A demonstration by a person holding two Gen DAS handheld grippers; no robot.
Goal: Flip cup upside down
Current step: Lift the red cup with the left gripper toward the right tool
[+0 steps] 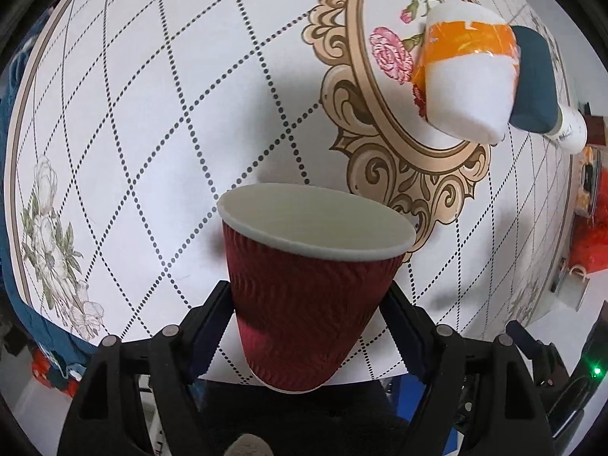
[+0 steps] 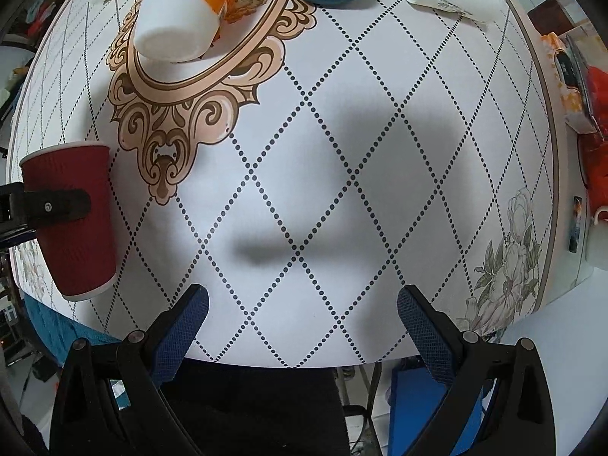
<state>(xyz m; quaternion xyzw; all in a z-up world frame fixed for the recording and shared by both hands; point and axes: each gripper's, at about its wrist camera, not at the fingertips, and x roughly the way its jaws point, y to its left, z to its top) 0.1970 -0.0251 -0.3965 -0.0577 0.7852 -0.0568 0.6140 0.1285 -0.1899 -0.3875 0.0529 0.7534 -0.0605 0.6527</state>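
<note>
My left tool (image 1: pixel 307 326) clamped on dark red ribbed paper cup (image 1: pixel 311 296), fingers pressing its two side walls at mid-height. Cup held clear above patterned white bench (image 1: pixel 152 114), near front edge. Mouth faces up and away from tool, base toward me; long axis roughly upright, slightly tilted. Judgement: flip not yet made; needs wrist roll about grip line. My right tool (image 2: pixel 304 326) wide open, holding nothing, well apart from cup
</note>
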